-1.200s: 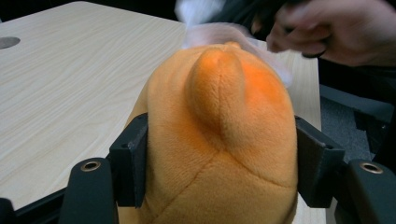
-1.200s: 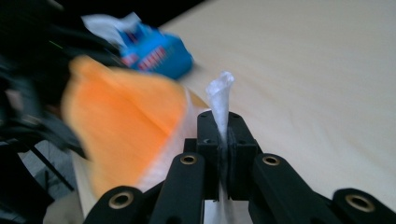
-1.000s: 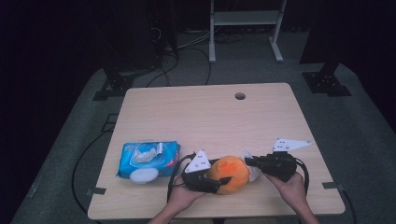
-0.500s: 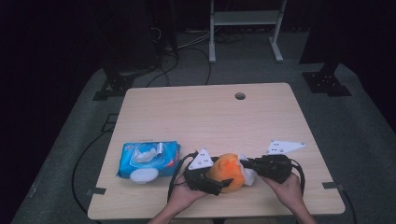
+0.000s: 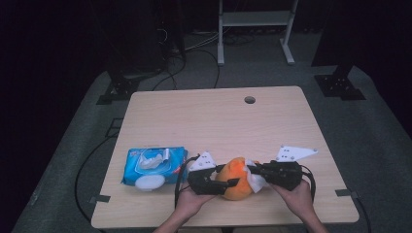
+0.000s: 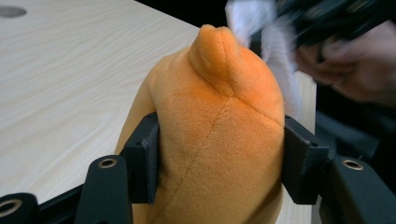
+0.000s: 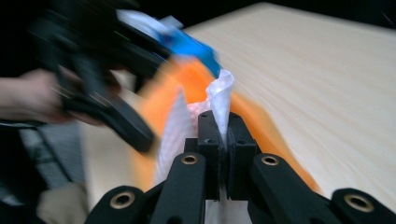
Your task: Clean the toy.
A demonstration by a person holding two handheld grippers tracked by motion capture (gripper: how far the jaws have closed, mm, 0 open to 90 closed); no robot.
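Orange plush toy at table's near edge, squeezed between left gripper jaws just closing in; right gripper clamped on white wipe against it. Soft, light, yielding: best gripped mid-body.

The lower part of the orange plush toy is cut off by the bottom edge of the left gripper view, and its flanks are covered by the jaws. In the right gripper view, the left gripper and the blue wipes pack are blurred. The white wipe is partly hidden between the closed jaws. Print on the pack cannot be read in the high view.
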